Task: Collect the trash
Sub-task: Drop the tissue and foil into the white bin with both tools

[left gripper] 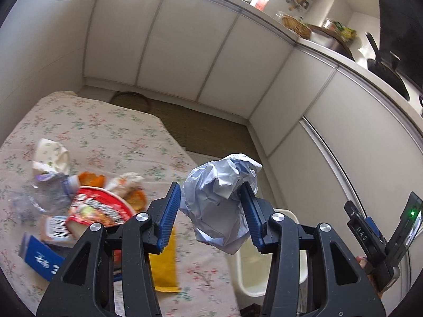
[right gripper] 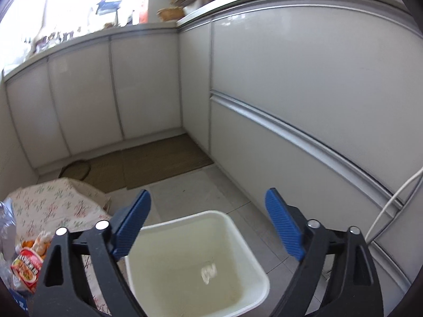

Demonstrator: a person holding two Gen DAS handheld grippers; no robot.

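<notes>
A crumpled ball of pale paper (left gripper: pixel 222 200) is seen clamped between the blue pads of the left gripper (left gripper: pixel 211 211) at the centre of the left wrist view, held in the air above the edge of a table covered by a floral cloth (left gripper: pixel 105 126). Below and to the right of the paper, part of a white plastic bin (left gripper: pixel 251 277) is visible past the table edge, partly hidden by the gripper. More trash is left on the cloth at the lower left of that frame: a red instant noodle cup (left gripper: pixel 100 208), a crushed clear plastic bottle (left gripper: pixel 42 192), a crumpled white paper cup (left gripper: pixel 51 155), orange peel (left gripper: pixel 91 179), a blue carton (left gripper: pixel 42 259) and a yellow packet (left gripper: pixel 165 261). In the right wrist view, the right gripper (right gripper: pixel 208 224) is shown with its fingers spread wide and nothing held, hanging directly over the open bin (right gripper: pixel 253 237) at the bottom centre of the frame. The bin is shown standing on the tiled floor (right gripper: pixel 211 185) beside the table; only a small pale scrap (right gripper: pixel 208 272), too blurred to identify, is seen on its bottom. White cabinet doors (right gripper: pixel 304 79) fill the background.
</notes>
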